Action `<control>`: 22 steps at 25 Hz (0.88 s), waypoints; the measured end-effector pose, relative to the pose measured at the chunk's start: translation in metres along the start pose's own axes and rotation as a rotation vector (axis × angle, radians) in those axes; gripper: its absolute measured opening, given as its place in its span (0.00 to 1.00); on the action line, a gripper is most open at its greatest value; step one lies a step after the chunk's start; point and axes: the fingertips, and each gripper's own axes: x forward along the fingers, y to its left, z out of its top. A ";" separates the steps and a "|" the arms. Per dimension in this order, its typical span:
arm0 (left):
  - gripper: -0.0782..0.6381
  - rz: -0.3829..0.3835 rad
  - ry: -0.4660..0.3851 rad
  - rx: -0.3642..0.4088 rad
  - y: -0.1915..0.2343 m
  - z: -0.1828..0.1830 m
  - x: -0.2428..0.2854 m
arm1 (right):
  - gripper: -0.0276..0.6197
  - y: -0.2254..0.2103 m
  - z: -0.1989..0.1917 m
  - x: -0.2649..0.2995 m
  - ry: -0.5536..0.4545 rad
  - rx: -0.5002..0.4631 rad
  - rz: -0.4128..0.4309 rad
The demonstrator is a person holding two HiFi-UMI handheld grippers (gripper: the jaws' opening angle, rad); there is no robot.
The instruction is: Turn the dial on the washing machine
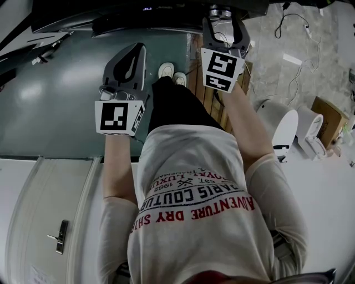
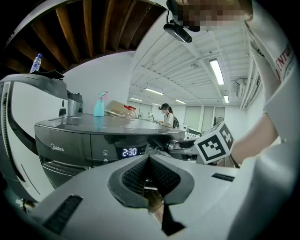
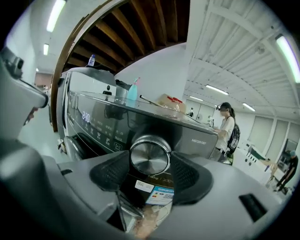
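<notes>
**Step in hand:** rotate the dial point(image 3: 150, 156) on the washing machine point(image 3: 201, 136).

**Position.** The dial is a round brushed-metal knob on the machine's dark control panel point(image 3: 98, 124). In the right gripper view it sits to the right of the rows of lit symbols. The right gripper point(image 1: 221, 15) is raised to the panel with one jaw on either side of the dial. Its ribbed pads point(image 3: 110, 171) appear to bear on the rim from left and right, so the tool is judged to be clamped on the dial. The left gripper point(image 2: 149, 164) is held back from the machine, its jaws closed together on nothing.

**Procedure.**
1. Confirm that both pads seat on the rim directly opposite each other, across the dial's full width. An off-centre hold is likely to slip off the smooth metal.
2. Rotate the gripper about the dial's own axis, from the wrist. Do not push sideways or pull outward, because a sweep of the forearm would likely drag the pads off the rim.
3. Apply only enough squeeze to prevent slipping. The polished rim probably offers little friction, so let the ribbed pads provide the hold.
4. Turn in short arcs. Read the display point(image 2: 129, 152), which shows 2:30, for a change of programme.
5. Hold the left gripper away from the panel's buttons.
</notes>
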 end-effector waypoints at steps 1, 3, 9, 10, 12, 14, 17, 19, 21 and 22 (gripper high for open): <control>0.13 -0.001 0.001 0.003 0.000 0.000 0.000 | 0.49 -0.001 -0.001 0.000 0.007 0.037 0.017; 0.13 0.001 0.001 0.006 0.001 0.000 -0.001 | 0.49 -0.004 -0.005 0.001 0.028 0.135 0.042; 0.13 0.019 -0.015 0.002 0.002 0.005 -0.007 | 0.49 -0.009 -0.007 0.001 0.036 0.328 0.067; 0.13 0.022 -0.016 0.001 0.002 0.006 -0.008 | 0.49 -0.009 -0.006 0.001 0.033 0.314 0.069; 0.13 0.028 -0.020 -0.003 0.001 0.006 -0.009 | 0.49 -0.009 -0.006 0.000 0.028 0.283 0.076; 0.13 0.028 -0.025 -0.005 -0.001 0.008 -0.010 | 0.49 -0.009 -0.005 -0.001 0.014 0.246 0.076; 0.13 0.027 -0.032 0.001 -0.006 0.012 -0.010 | 0.49 -0.010 0.001 -0.006 -0.012 0.175 0.065; 0.13 0.034 -0.036 0.010 -0.008 0.019 -0.012 | 0.49 -0.011 0.006 -0.014 -0.025 0.161 0.076; 0.13 0.036 -0.049 0.029 -0.012 0.031 -0.016 | 0.49 -0.010 0.013 -0.026 -0.024 0.160 0.104; 0.13 0.032 -0.060 0.042 -0.014 0.039 -0.019 | 0.49 -0.008 0.017 -0.034 -0.027 0.152 0.124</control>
